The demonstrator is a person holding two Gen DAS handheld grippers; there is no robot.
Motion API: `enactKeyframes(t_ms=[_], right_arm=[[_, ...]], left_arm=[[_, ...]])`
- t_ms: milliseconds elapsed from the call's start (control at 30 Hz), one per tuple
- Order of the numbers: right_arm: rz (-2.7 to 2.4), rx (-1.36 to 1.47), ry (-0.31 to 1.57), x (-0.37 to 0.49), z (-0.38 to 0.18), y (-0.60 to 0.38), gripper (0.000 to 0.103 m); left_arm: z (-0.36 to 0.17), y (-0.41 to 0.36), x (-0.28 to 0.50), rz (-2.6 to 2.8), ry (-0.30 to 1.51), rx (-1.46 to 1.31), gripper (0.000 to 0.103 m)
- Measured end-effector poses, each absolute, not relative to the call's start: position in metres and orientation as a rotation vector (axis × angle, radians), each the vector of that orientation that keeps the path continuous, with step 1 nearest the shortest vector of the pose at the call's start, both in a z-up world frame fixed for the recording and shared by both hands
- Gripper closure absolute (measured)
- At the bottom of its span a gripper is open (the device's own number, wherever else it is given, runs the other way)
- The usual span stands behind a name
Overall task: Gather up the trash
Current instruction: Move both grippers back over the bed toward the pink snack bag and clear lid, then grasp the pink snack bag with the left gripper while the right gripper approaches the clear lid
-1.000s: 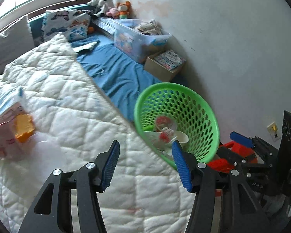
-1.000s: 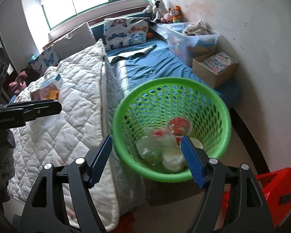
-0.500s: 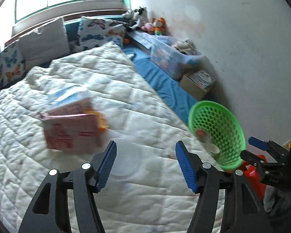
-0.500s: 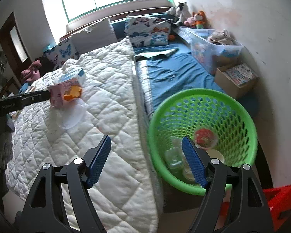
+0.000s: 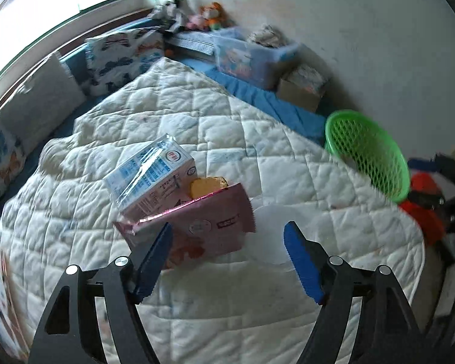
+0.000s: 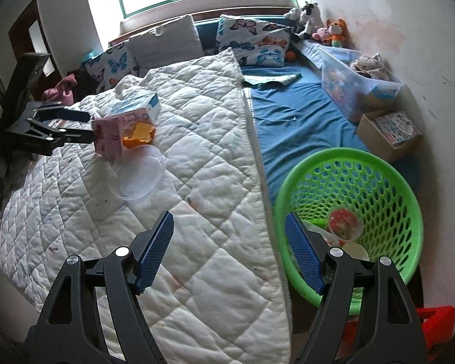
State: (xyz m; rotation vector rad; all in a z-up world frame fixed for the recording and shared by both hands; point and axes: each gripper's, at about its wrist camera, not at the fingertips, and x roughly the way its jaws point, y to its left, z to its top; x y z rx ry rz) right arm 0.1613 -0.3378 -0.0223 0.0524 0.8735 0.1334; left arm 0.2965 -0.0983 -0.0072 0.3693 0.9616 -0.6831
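Over the quilted bed (image 6: pixel 197 139), the left tool (image 5: pixel 227 242) has been swung away from the green basket (image 6: pixel 348 163) toward the remaining trash
Both tools are released and empty; the pink wrapper (image 5: pixel 203 221), milk carton (image 5: pixel 148 176) and clear lid (image 6: pixel 139 179) are still to be collected, the right tool (image 6: pixel 229 245) being held by the basket

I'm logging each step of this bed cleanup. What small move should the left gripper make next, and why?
Probably ease the open left gripper forward and a little left, so its fingers straddle the pink wrapper, then close. The wrapper lies on the quilt just ahead, against the milk carton, and the green basket for it stands beside the bed.
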Motion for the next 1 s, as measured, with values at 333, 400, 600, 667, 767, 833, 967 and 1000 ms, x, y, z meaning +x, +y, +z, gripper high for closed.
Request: enactKeyframes(t_ms=[333, 400, 600, 667, 767, 833, 967, 1000], right_arm=[[0.175, 0.033, 0.907, 0.187, -0.030, -0.307, 0.027], [0.180, 0.027, 0.911, 0.190, -0.031, -0.303, 0.027], [0.194, 0.025, 0.925, 0.200, -0.035, -0.294, 0.027], [0.196, 0.020, 0.932, 0.202, -0.036, -0.292, 0.027], [0.202, 0.013, 0.938, 0.205, -0.039, -0.289, 0.027], [0.205, 0.010, 0.938, 0.206, -0.040, -0.288, 0.027], [0.208, 0.018, 0.941, 0.208, -0.042, -0.288, 0.027], [0.211, 0.019, 0.943, 0.209, -0.043, -0.288, 0.027]], left_arm=[[-0.015, -0.099, 0.321, -0.815, 0.962, 0.509, 0.028], [-0.016, -0.098, 0.327, -0.840, 0.962, 0.515, 0.027], [-0.025, -0.102, 0.334, -0.880, 0.968, 0.573, 0.027], [-0.027, -0.104, 0.337, -0.903, 0.977, 0.585, 0.027], [-0.033, -0.106, 0.339, -0.916, 0.988, 0.601, 0.027], [-0.039, -0.105, 0.341, -0.927, 1.017, 0.591, 0.027], [-0.042, -0.101, 0.335, -0.920, 1.020, 0.617, 0.027], [-0.041, -0.100, 0.333, -0.911, 1.018, 0.625, 0.027]])
